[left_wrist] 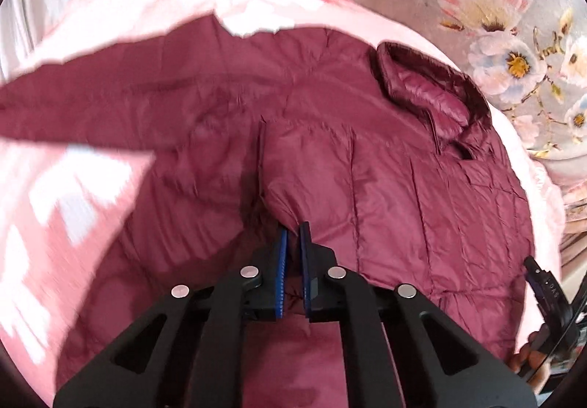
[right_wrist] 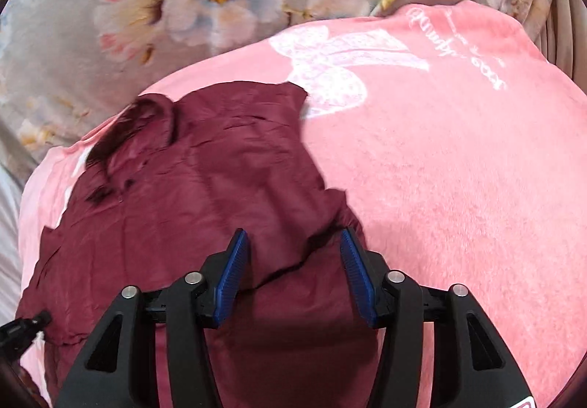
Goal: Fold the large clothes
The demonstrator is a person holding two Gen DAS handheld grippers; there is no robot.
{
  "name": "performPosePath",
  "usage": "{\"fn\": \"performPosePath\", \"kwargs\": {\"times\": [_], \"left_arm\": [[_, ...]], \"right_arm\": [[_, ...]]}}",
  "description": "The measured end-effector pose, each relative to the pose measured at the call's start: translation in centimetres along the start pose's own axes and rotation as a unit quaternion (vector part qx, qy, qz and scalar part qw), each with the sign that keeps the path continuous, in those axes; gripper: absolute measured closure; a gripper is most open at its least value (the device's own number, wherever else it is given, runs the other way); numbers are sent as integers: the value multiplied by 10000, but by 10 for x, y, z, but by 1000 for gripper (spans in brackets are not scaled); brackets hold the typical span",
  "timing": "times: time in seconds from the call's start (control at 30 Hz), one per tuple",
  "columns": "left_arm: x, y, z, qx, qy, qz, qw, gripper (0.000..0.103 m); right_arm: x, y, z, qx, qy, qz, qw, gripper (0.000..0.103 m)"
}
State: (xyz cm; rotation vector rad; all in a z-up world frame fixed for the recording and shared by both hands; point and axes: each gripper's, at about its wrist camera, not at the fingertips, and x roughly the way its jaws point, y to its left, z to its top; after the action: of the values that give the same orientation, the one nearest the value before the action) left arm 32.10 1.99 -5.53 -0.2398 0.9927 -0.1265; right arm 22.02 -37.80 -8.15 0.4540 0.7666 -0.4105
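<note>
A maroon quilted jacket (left_wrist: 385, 169) lies spread on a pink blanket (left_wrist: 73, 217), collar (left_wrist: 429, 92) at the far right. My left gripper (left_wrist: 293, 230) is shut on a pinched fold of the jacket near its middle seam; one sleeve stretches to the left. In the right wrist view the jacket (right_wrist: 190, 195) lies at centre-left with its collar (right_wrist: 146, 118) far left. My right gripper (right_wrist: 291, 243) is open, its blue pads (right_wrist: 234, 268) spread just above a folded edge of the jacket.
The pink blanket (right_wrist: 440, 188) with a white butterfly print (right_wrist: 330, 66) covers the bed. Grey floral bedding (right_wrist: 183, 4) lies beyond it. The other gripper's tip shows at each view's edge, at the right edge of the left wrist view (left_wrist: 543, 283) and the left edge of the right wrist view (right_wrist: 25, 327).
</note>
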Motion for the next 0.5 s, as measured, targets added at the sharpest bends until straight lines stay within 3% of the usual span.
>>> {"fn": "performPosePath", "kwargs": {"times": [0.03, 0.13, 0.2, 0.3, 0.43, 0.5], "left_arm": [[-4, -3, 5, 100, -157, 80, 9998, 100], [-15, -8, 17, 270, -513, 261, 9980, 101], [-18, -9, 23, 325, -662, 421, 9964, 101], [-5, -6, 21, 427, -587, 699, 9949, 101], [31, 0, 8, 483, -252, 982, 9937, 102], [38, 3, 2, 495, -269, 1087, 9925, 103]], "right_arm": [[6, 0, 4, -42, 35, -42, 10000, 81], [10, 9, 13, -153, -25, -64, 9999, 98], [-4, 21, 16, -370, -388, -147, 9985, 99], [-14, 31, 15, -674, -688, -429, 9944, 99], [13, 22, 8, -672, -197, -678, 9952, 100], [22, 15, 5, -587, 19, -682, 9959, 100]]}}
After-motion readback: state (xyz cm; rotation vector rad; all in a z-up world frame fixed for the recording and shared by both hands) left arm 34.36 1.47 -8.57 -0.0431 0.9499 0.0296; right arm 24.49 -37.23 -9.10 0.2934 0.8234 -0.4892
